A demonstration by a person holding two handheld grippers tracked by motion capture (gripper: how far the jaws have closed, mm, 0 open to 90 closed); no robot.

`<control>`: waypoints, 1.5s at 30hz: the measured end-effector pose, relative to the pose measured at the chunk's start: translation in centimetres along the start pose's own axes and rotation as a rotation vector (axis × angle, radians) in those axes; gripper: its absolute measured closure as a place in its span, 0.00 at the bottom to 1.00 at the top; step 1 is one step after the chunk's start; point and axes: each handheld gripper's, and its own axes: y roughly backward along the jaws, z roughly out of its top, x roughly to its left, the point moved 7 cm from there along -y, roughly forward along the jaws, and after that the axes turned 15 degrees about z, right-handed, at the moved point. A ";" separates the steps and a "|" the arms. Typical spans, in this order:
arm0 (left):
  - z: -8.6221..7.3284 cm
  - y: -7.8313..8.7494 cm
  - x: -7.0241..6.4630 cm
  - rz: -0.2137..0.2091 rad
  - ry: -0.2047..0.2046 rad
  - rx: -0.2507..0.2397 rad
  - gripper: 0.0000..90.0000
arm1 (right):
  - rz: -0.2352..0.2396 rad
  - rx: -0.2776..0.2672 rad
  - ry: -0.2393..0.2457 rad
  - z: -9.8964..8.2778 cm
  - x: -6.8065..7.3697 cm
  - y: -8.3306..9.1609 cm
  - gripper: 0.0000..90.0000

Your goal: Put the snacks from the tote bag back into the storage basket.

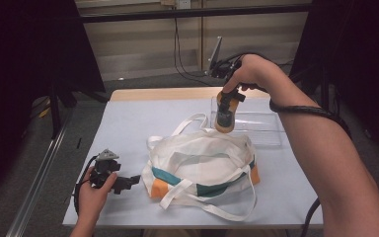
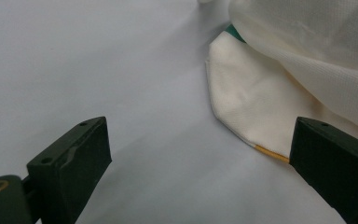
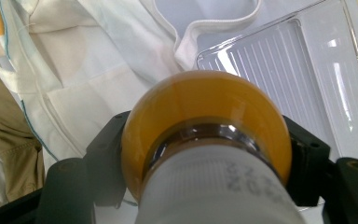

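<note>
One orange bottle (image 1: 224,112) sits clamped in the right gripper (image 1: 225,98). Below it lie one cloth bag (image 1: 202,163) and one clear tray (image 1: 256,126). Two grippers in all, the left gripper (image 1: 123,183) beside the bag.

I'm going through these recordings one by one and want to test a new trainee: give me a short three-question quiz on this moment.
1. True or false: the right tongs are shut on the orange bottle with the dark label.
2. Which lies under the left tongs? A) the clear ribbed plastic tray B) the bare pale tabletop beside the white cloth tote bag with teal and orange patches C) the bag's handle
3. Fill in: the bottle hangs above the far rim of the ____.

Key: 1 true. 2 B; the jaws stand apart with nothing between them. 3 bag; the tray lies just behind it.
</note>
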 end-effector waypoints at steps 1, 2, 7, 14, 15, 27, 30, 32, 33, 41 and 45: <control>0.0 0.0 0.0 -0.001 0.000 0.000 0.06 | 0.001 0.001 -0.005 0.0 -0.1 0.0 0.34; 0.0 0.0 0.0 -0.002 0.000 -0.002 0.06 | 0.002 0.001 -0.010 0.0 -0.1 -0.1 0.34; 0.0 0.0 -0.2 -0.010 0.007 0.001 0.06 | -0.001 0.002 0.003 0.1 -0.6 -0.1 0.34; 0.0 0.0 -0.2 -0.003 0.023 -0.020 0.06 | 0.001 -0.001 -0.009 0.1 -1.3 -0.4 0.34; 0.0 0.0 -0.2 -0.011 0.024 -0.017 0.06 | 0.004 -0.002 -0.014 0.1 -1.4 -0.5 0.34; 0.1 0.1 0.0 -0.007 0.014 -0.022 0.06 | -0.014 0.004 -0.006 0.2 -2.9 -0.6 0.34; 0.2 0.1 0.0 -0.006 0.028 -0.028 0.06 | -0.018 0.007 0.000 0.3 -3.2 -0.6 0.34; 0.2 0.2 0.0 -0.009 0.030 -0.030 0.06 | -0.025 0.005 0.004 0.4 -3.4 -0.6 0.34; 0.2 0.2 0.0 -0.008 0.029 -0.030 0.06 | -0.026 0.001 0.000 0.5 -3.4 -0.6 0.34; 0.1 0.2 0.1 -0.006 0.037 -0.032 0.06 | -0.038 -0.006 0.013 0.8 -4.0 -0.5 0.34; 0.1 0.3 0.2 -0.004 0.032 -0.032 0.06 | -0.034 -0.007 -0.003 0.8 -4.2 -0.6 0.34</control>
